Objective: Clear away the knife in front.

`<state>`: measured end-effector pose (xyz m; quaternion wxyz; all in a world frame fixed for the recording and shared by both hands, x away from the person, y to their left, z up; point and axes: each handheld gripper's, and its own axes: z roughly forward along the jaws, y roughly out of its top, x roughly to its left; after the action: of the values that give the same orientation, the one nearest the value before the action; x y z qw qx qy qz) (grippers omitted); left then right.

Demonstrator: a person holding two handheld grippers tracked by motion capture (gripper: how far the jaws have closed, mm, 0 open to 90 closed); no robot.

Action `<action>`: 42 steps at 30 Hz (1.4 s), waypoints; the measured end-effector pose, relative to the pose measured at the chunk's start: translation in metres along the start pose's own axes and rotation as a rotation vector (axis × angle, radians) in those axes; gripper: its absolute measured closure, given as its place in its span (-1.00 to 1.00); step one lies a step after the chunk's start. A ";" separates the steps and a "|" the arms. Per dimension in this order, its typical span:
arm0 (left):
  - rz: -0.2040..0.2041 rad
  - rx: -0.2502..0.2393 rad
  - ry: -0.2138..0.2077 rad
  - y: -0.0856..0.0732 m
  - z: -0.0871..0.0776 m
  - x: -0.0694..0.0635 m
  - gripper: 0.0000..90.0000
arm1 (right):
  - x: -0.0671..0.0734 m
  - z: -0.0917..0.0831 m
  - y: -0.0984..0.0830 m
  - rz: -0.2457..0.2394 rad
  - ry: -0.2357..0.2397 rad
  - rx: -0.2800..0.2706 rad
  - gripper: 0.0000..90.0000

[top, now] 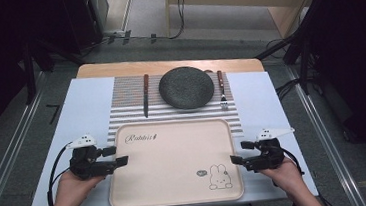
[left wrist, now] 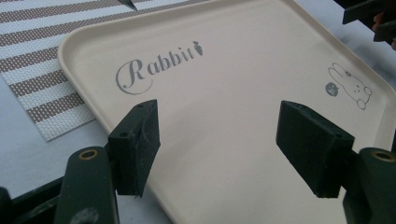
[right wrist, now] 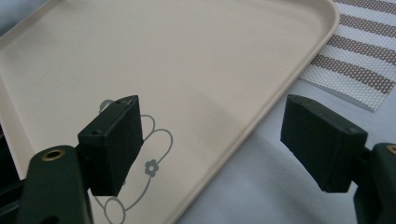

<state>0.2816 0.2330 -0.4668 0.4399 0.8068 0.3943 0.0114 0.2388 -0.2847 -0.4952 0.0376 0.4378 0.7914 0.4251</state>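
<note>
Left gripper [top: 117, 156]: black, two-jawed, held in the person's left hand [top: 73, 189] at the left edge of the tray; its jaws stand wide apart with nothing clamped between them. In the left gripper view [left wrist: 217, 144] the tray's rim and floor lie in the gap between the jaws, and no pad presses on it.
Right gripper [top: 236, 152]: black, two-jawed, held in the person's right hand [top: 287, 174] at the right edge of the tray; its jaws also stand wide apart and hold nothing. In the right gripper view [right wrist: 212, 147] the tray's rim runs through the gap, one jaw over the tray floor and the other over the tabletop beside it.
Tray [top: 171, 159]: pale pink rectangular plastic tray with rounded corners, lying flat on the near part of the tabletop between the two grippers; the word "Rabbit" is printed near its far left corner and a small rabbit drawing near its near right corner.
Placemat [top: 132, 115]: woven mat with brown and white stripes, just beyond the tray's far edge, which overlaps it.
Plate [top: 186, 87]: round dark grey speckled plate, on the placemat beyond the tray's far edge.
Knife [top: 146, 95]: table knife with a dark handle, left of the plate, beyond the tray.
Fork [top: 222, 89]: metal fork with a reddish-brown handle, right of the plate, beyond the tray.
Tabletop [top: 83, 106]: covered by a white sheet under the tray and placemat, with a wooden edge at the far side.
</note>
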 end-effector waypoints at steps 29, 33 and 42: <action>0.012 0.028 -0.002 -0.001 0.002 0.001 -0.31 | -0.001 0.000 0.000 -0.011 0.001 0.002 -0.56; 0.008 0.024 -0.004 -0.001 0.002 0.001 -0.31 | -0.001 0.000 0.000 -0.012 0.003 0.003 -0.56; 0.000 0.031 0.007 0.000 0.002 0.001 -0.31 | -0.001 0.001 0.000 -0.008 0.003 0.003 -0.56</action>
<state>0.2831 0.2322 -0.4691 0.4260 0.8136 0.3957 0.0080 0.2396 -0.2848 -0.4957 0.0373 0.4339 0.7938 0.4245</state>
